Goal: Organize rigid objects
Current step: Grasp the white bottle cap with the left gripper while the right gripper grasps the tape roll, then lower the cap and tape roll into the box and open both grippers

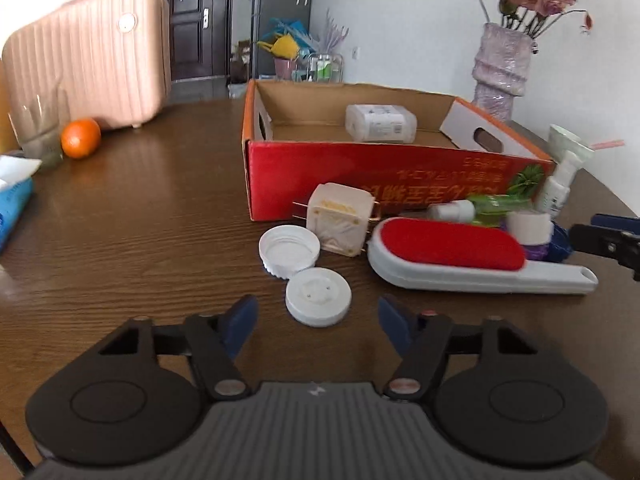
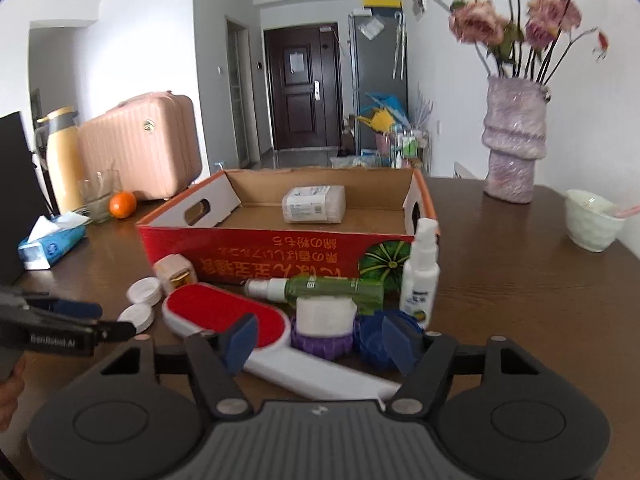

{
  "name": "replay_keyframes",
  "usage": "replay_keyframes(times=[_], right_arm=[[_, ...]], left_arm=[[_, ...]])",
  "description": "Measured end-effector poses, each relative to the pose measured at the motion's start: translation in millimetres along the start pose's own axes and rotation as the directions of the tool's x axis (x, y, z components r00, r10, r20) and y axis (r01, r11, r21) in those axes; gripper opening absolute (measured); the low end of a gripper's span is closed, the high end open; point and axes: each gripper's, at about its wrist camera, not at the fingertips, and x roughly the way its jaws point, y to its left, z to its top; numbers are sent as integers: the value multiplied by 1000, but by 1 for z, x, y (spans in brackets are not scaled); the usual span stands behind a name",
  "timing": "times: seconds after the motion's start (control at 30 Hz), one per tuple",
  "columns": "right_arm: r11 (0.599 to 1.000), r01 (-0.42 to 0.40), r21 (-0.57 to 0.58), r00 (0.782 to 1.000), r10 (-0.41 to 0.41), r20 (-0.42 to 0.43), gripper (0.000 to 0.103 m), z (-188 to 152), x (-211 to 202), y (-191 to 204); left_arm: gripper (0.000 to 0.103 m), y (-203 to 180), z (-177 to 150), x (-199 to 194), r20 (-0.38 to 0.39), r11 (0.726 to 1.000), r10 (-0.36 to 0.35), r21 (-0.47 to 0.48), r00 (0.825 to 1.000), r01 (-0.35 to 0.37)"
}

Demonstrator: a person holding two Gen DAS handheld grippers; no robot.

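Observation:
An open red cardboard box [image 1: 360,184] [image 2: 280,256] on the brown table holds one white packet [image 1: 380,123] [image 2: 314,204]. Loose items lie in front of it: a red-padded lint brush [image 1: 452,256] [image 2: 208,312], a toothpick box [image 1: 340,220], an upturned white cap [image 1: 289,250], a green spray bottle [image 2: 332,288] and a white spray bottle [image 2: 420,276]. My left gripper [image 1: 318,320] [image 2: 108,318] is open, with a flat white lid [image 1: 319,302] just ahead between its blue pads, untouched. My right gripper [image 2: 318,340] [image 1: 588,230] hovers open over the brush handle and a purple jar [image 2: 326,320].
A pink suitcase [image 2: 148,148], a glass [image 2: 100,196], an orange [image 1: 80,138] and a tissue box [image 2: 52,246] stand at the left. A vase of flowers [image 2: 514,144] and a white bowl [image 2: 592,220] stand at the right, near the table's edge.

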Motion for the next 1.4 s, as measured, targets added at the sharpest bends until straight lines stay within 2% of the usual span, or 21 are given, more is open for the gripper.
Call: replay_keyframes(times=[0.13,0.2,0.27,0.43,0.53,0.67,0.8,0.93,1.17,1.4], right_arm=[[1000,4,16,999,-3,-53,49,7,33,-3],[1000,5,24,998,-4,-67,42,7,41,-4],[1000,-1,16,998,2,-59,41,6,43,-3],[1000,-11,28,1000,12,-28,40,5,34,-2],[1000,-13,4,1000,13,13,40,7,12,1],[999,-27,-21,996,28,81,40,6,-27,8],[998,-33,-50,991,39,128,40,1,-69,20],[998,-24,-56,984,33,175,40,-10,-116,30],[998,-11,-57,976,23,216,40,-40,-183,37],[998,-13,-57,971,26,236,40,-65,-222,43]], left_arm=[[59,3,4,15,1,1000,14,1,1000,-14],[53,1,3,17,13,1000,25,12,1000,-26],[40,-2,3,16,20,999,44,27,999,-45],[40,-5,-2,11,29,998,48,34,998,-49],[40,-5,-6,-6,38,1000,25,5,999,-25],[40,-13,-13,-53,134,999,37,-15,990,-36],[40,-24,-22,-109,250,999,53,-11,967,-51],[40,-36,-35,-156,324,999,47,-11,945,-46],[40,-51,-61,-215,391,1000,26,-6,920,-26],[40,-52,-89,-252,427,1000,8,-18,904,0]])
